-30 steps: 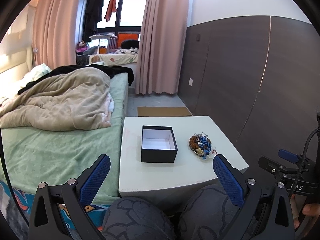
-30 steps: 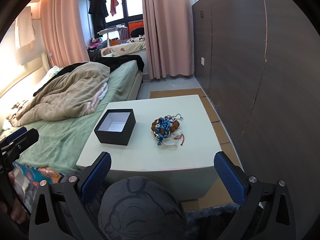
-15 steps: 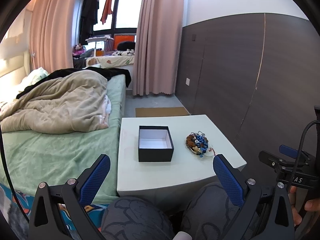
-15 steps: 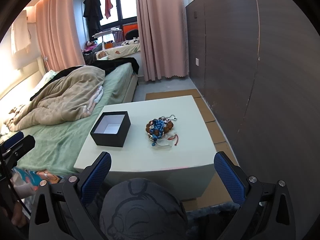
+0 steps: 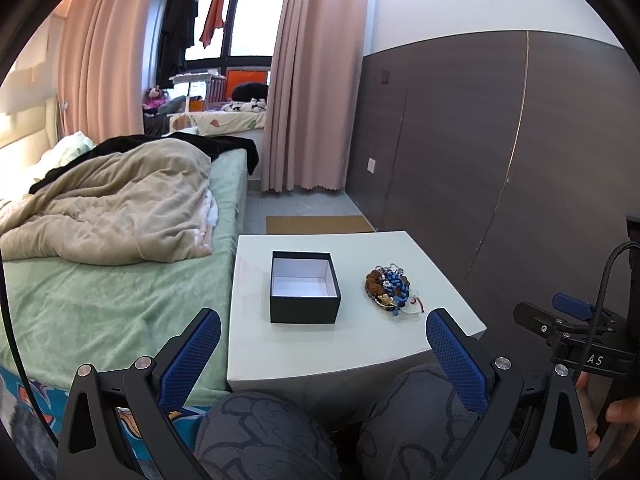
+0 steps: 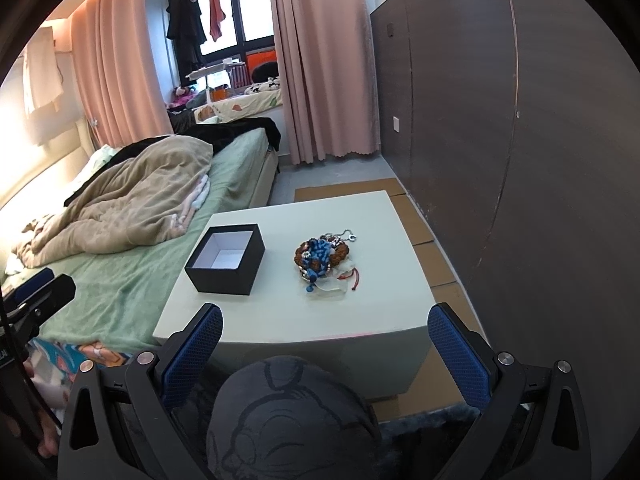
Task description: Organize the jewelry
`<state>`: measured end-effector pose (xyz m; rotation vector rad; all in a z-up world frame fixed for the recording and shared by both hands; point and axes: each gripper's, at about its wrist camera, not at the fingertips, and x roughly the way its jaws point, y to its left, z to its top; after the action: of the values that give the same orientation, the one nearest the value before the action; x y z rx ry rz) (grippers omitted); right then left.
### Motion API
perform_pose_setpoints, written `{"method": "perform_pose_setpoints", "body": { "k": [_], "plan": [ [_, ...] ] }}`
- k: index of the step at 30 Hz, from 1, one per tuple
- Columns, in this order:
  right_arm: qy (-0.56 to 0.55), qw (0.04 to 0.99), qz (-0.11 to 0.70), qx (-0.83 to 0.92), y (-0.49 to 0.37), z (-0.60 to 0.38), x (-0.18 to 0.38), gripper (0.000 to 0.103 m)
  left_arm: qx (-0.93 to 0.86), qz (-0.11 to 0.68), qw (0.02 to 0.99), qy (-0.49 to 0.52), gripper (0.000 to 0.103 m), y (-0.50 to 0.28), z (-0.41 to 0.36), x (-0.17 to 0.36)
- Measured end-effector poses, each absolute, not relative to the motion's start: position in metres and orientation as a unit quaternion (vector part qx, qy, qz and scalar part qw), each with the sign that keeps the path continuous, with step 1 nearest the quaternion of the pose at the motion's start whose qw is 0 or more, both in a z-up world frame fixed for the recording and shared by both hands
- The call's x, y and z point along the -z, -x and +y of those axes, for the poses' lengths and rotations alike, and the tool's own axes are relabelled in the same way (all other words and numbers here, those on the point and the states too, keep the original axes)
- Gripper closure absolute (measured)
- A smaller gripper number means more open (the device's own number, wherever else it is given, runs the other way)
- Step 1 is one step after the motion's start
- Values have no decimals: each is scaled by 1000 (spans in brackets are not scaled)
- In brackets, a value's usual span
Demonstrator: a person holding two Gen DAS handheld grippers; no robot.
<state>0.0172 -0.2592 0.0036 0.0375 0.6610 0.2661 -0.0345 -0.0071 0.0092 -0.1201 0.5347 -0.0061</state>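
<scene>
An open black box [image 5: 305, 287] [image 6: 226, 258] with a white inside stands empty on the low white table [image 5: 320, 340] [image 6: 360, 304]. To its right lies a tangled heap of jewelry [image 5: 390, 287] [image 6: 324, 257]: brown beads, blue beads, a metal chain, a red cord. My left gripper [image 5: 322, 356] is open, held back from the table's near edge above the person's knees. My right gripper [image 6: 324, 350] is open too, equally far back, nothing between its fingers. Each gripper shows at the other view's edge.
A bed [image 5: 100, 292] with a green sheet and beige quilt [image 5: 112, 208] runs along the table's left side. A dark panelled wall [image 6: 520, 160] is close on the right. Cardboard sheets [image 6: 432, 264] lie on the floor there. The person's knees [image 5: 416, 420] sit just below the grippers.
Both grippers have drifted slightly, tilting up a little, so the table sits marginally lower and farther in both views. Both stay open. Box and jewelry have not moved.
</scene>
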Motion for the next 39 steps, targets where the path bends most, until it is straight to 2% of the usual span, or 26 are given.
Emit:
{"method": "perform_pose_setpoints", "body": {
  "k": [15,30,33,39],
  "plan": [
    [-20,937,321,-135,-16,-258,-6,0,7,266,962,67,1,37,-6,-11],
    [-59,929,340,-135,-50,-272,-9,0,30,302,951,63,1,-11,-16,-18],
    [-75,925,348,-132,-65,-280,-7,0,37,316,946,61,5,-31,-19,-17],
    [-106,911,377,-132,-103,-290,4,16,57,351,932,75,19,-72,-20,-9]
  ]
}}
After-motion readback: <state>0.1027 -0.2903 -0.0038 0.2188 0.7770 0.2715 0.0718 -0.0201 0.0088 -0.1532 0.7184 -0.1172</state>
